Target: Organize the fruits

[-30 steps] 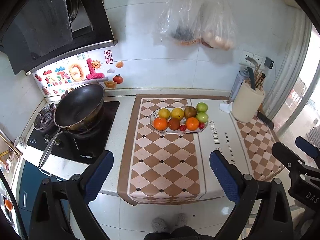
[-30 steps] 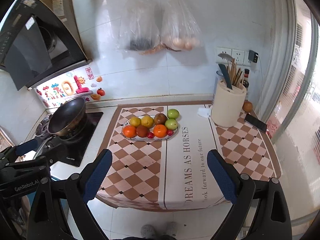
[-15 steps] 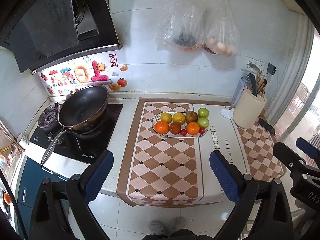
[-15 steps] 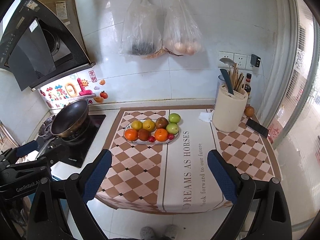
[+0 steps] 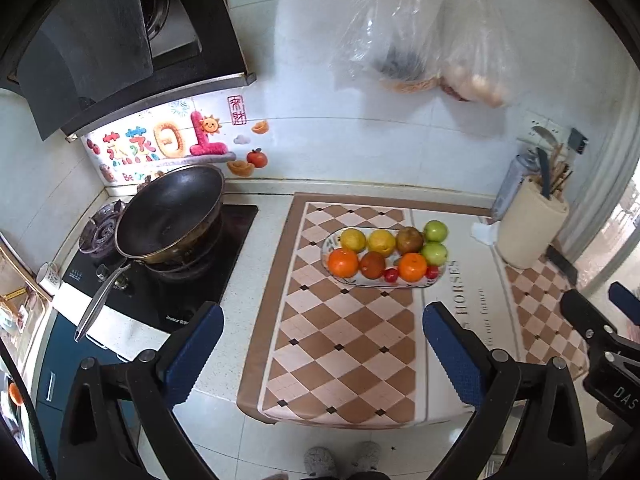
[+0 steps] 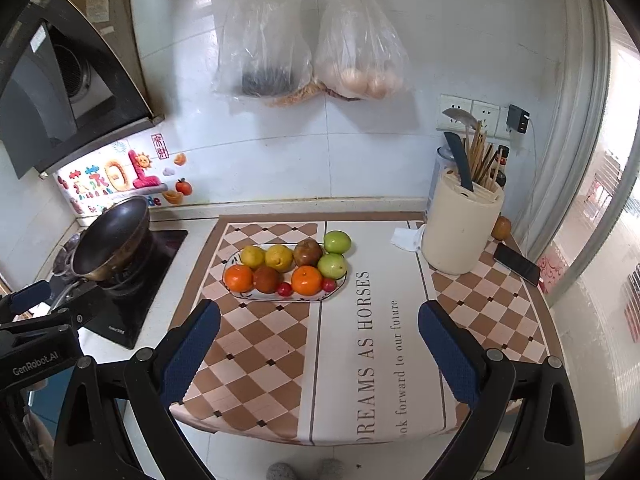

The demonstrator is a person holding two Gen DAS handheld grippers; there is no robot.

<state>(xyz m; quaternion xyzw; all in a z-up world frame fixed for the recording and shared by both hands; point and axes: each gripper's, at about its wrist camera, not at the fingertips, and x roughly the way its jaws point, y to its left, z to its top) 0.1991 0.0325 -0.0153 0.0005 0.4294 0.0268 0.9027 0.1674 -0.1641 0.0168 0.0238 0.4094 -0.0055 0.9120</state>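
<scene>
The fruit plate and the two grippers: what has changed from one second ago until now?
Only the cameras shifted a little: the view tilted, so the fruit plate sits slightly lower in both wrist views, and the plate looks a bit nearer. Nothing was grasped or released. The left gripper and right gripper stay open and empty, short of the plate. The fruits, the wok and the utensil holder lie as before.

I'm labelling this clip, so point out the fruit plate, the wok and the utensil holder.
fruit plate [image 6: 256, 296], right wrist view, bare front rim.
wok [image 5: 168, 216], left wrist view, dark inner bowl.
utensil holder [image 6: 460, 236], right wrist view, cream side wall.
</scene>
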